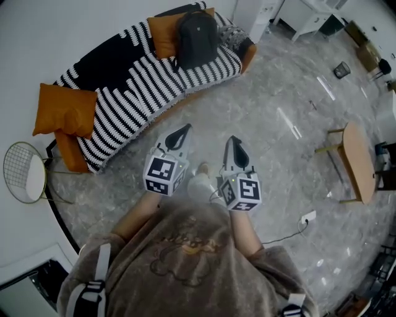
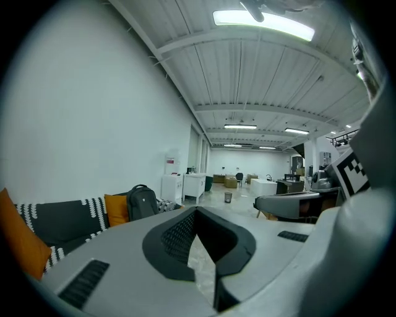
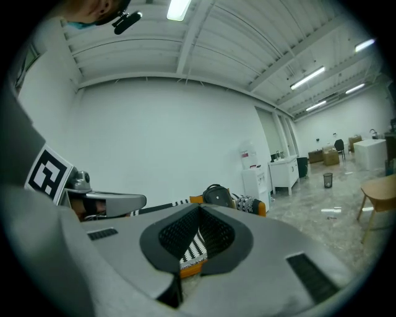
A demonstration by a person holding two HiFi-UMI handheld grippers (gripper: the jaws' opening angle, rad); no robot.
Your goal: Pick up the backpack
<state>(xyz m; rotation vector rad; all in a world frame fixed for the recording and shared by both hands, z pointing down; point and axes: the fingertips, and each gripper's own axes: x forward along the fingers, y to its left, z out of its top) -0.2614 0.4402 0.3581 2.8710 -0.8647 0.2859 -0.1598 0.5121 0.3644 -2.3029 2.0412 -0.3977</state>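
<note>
While both hand-held grippers are clamped shut on nothing, the dark backpack (image 1: 197, 38) stands upright at the far end of a curved sofa (image 1: 246, 57), well apart from them. It leans against an orange cushion (image 1: 162, 34) on a black-and-white striped throw (image 1: 139, 93) that covers most of the seat. The left gripper (image 1: 185, 129) and right gripper (image 1: 234, 142) are held side by side, just ahead of the person's chest, with their black jaws pressed together and pointing toward the sofa. A pale shoe (image 1: 199, 186) shows between the two marker cubes.

From the left gripper view, the backpack (image 2: 142, 201) appears left of the closed jaw tips, beside the orange cushion. In the right gripper view it (image 3: 216, 195) sits just above them. A stretch of grey marbled floor (image 1: 272, 117) lies between the grippers and the sofa.

A second orange cushion (image 1: 65, 110) rests at the near end of the sofa, with a round wire-topped stand (image 1: 25, 172) just beside it. To the right, well clear of the sofa, stands a small wooden table (image 1: 360, 162). A white floor socket (image 1: 307, 217) trails its cable nearer the person. White cabinets (image 1: 312, 17) and a dark waste bin (image 1: 341, 69) stand farther back.
</note>
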